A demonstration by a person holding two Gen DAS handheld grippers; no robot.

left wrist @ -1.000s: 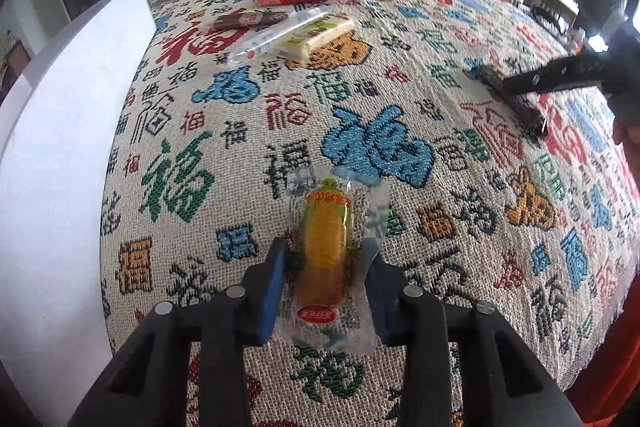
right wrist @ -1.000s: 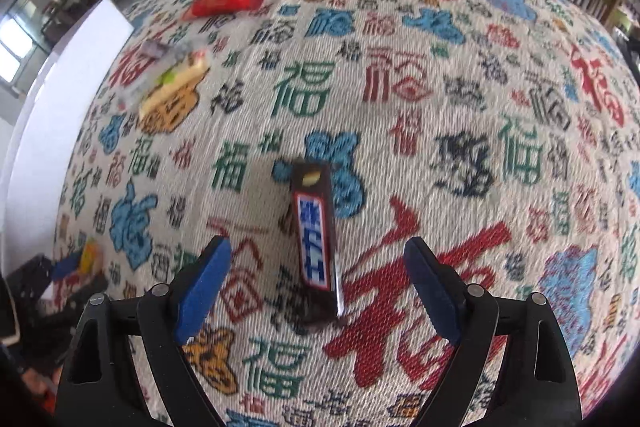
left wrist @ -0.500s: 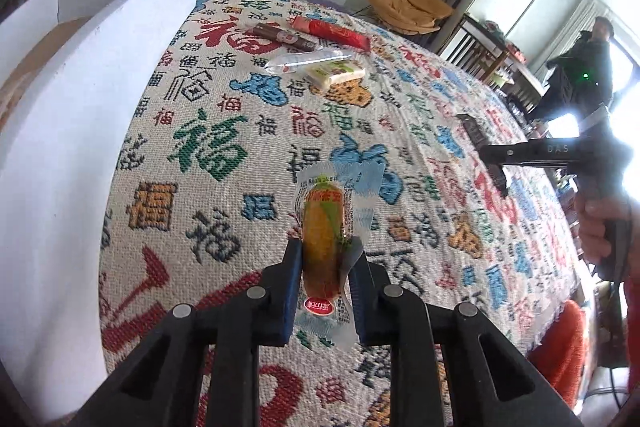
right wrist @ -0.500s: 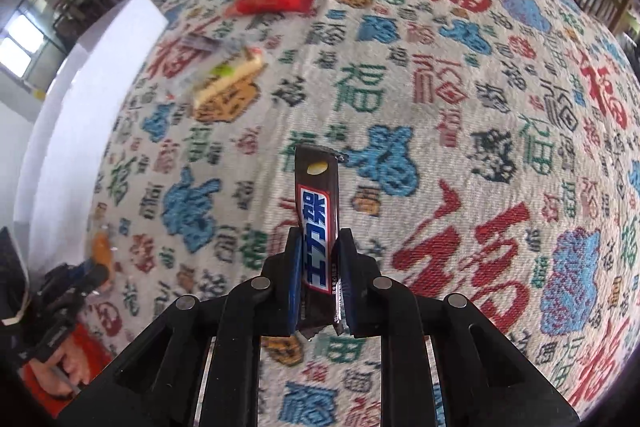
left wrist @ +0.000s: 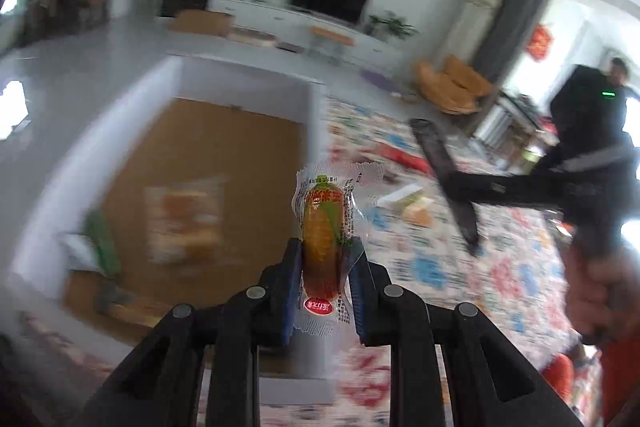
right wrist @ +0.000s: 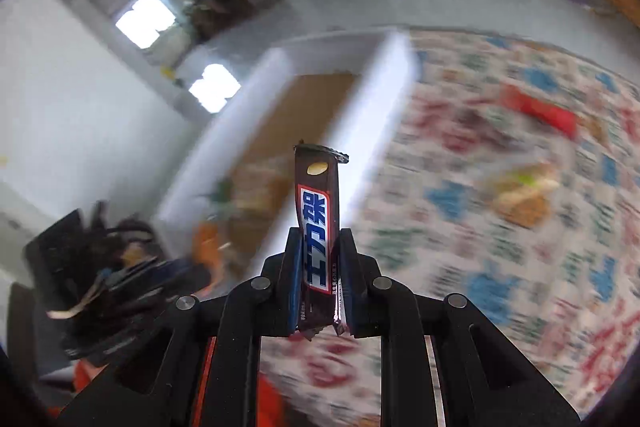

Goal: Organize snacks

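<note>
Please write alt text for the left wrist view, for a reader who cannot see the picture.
The left tool is shut on a clear-wrapped corn snack, held above the white box with a brown floor. At right, over the patterned tablecloth, a hand holds the right tool, which grips a dark bar; the background is motion-blurred.

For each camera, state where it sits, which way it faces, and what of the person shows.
Left wrist: on the left gripper, looking along its jaws past the corn snack into the white box; the right hand shows.
Right wrist: on the right gripper, looking past the chocolate bar toward the box.
Shared: box, patterned cloth, red packet.
</note>
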